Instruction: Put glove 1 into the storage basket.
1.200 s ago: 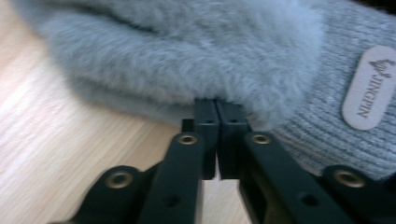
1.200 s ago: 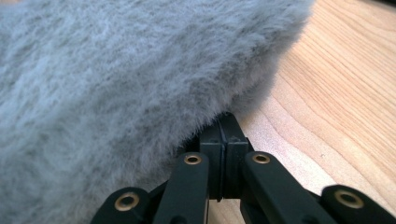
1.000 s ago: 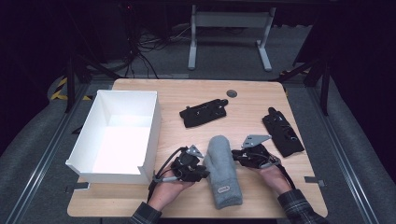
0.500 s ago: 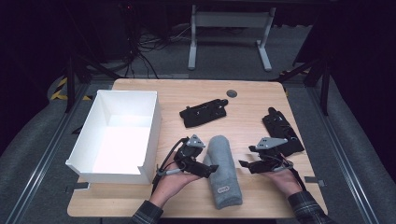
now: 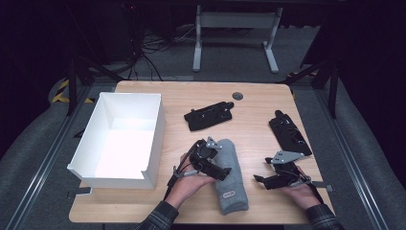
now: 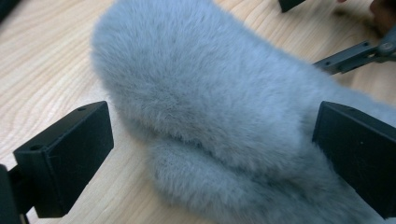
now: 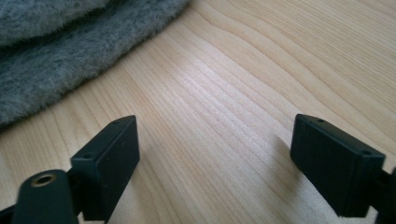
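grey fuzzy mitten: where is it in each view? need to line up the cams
High view: grey mitten lies at bottom centre, between the two grippers.
Left gripper view: the mitten spans the centre, between the open jaws.
Right gripper view: its edge sits in the top left corner, beyond the jaws.
Shared landmark: the light wooden tabletop under it.

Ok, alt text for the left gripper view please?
A fluffy grey mitten lies on a light wooden table, seen close up. The left gripper has its two black jaws wide apart on either side of the mitten, not pressing it. Part of the right gripper shows at the upper right.
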`<action>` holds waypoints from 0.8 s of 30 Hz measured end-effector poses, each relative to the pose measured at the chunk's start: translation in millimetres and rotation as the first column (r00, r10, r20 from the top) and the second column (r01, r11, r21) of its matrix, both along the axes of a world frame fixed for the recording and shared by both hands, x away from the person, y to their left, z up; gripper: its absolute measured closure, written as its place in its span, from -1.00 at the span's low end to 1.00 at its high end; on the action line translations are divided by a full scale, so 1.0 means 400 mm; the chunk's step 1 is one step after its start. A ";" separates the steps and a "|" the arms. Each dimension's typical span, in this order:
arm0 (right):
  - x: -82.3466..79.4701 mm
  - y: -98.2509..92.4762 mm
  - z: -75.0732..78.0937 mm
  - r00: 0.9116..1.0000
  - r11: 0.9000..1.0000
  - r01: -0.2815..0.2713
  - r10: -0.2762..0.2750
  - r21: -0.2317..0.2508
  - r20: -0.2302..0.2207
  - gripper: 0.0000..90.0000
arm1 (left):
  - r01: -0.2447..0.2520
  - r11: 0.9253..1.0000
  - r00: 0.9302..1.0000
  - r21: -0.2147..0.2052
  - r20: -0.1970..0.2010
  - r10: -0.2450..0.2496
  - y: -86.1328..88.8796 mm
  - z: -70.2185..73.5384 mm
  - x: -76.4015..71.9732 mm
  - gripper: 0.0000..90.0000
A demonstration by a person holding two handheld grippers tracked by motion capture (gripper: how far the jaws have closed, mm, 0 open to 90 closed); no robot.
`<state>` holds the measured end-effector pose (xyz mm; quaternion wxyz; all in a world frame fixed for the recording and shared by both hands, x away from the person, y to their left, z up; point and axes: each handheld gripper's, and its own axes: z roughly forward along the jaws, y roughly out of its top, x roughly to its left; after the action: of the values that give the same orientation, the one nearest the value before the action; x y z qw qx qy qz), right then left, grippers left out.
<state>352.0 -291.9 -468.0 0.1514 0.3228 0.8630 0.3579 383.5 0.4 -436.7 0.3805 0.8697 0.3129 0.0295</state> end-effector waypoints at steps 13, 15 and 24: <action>-0.003 -0.004 -0.005 1.000 1.000 -0.004 0.004 0.014 0.015 -0.67 | 0.052 0.999 0.995 -0.010 -0.090 -0.052 -0.012 -0.066 0.028 -0.99; -0.003 -0.004 -0.005 1.000 1.000 -0.005 0.005 0.014 0.015 -0.67 | 0.055 0.998 0.995 -0.005 -0.087 -0.055 -0.015 -0.065 0.027 -0.98; -0.003 -0.005 -0.005 1.000 1.000 -0.008 0.008 0.015 0.014 -0.67 | 0.155 0.985 0.974 -0.068 -0.158 -0.165 -0.005 -0.057 0.029 -0.08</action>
<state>350.8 -293.8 -470.1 0.1536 0.3179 0.8606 0.3671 394.9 -1.8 -459.5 0.3787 0.8807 0.2726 -0.0813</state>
